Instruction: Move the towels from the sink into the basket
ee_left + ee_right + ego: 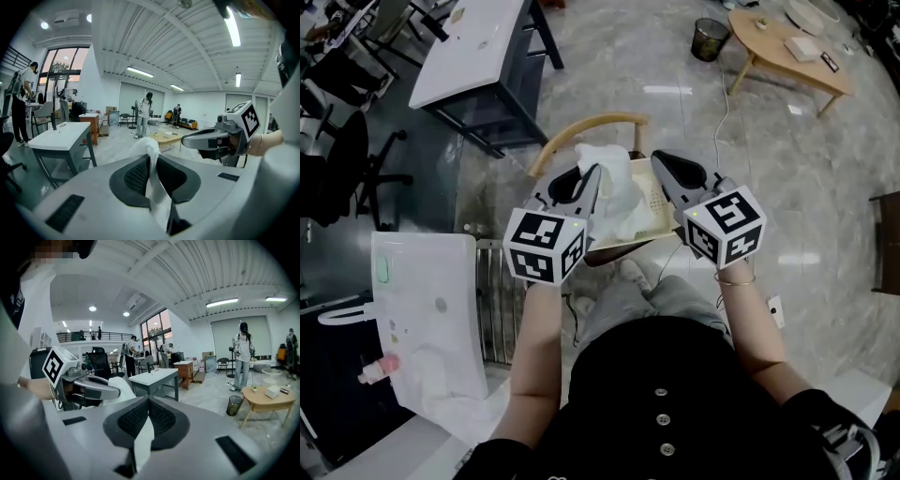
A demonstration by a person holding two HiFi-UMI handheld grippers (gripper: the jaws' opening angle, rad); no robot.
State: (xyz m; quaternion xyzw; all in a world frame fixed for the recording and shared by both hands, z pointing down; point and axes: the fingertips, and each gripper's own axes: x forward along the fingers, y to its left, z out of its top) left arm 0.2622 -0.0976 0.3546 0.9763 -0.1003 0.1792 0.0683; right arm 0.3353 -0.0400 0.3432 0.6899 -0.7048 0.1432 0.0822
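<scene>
The left gripper (586,187) was shut tight on a white towel (617,187). A fold of the cloth stuck up between its dark pads (136,176). The right gripper (671,174) was shut on the towel too, with a thin strip pinched between its pads (161,418). The two grippers were side by side near the middle of the head view, and the towel hung bunched between them. Right under it was the pale basket (661,202), and the low end of the towel went down into it. The marker cubes hid the near side of the basket, so it could not be seen if the cloth touched the bottom. The wooden handle (581,127) curved over at 12 o'clock from the towel. The white sink (422,272) was at 8 o'clock, well apart from the basket. A white heap (441,389) lay at its near end, too unclear to name. Far off at 1 o'clock stood a dark bin (710,37), too small to see inside.
</scene>
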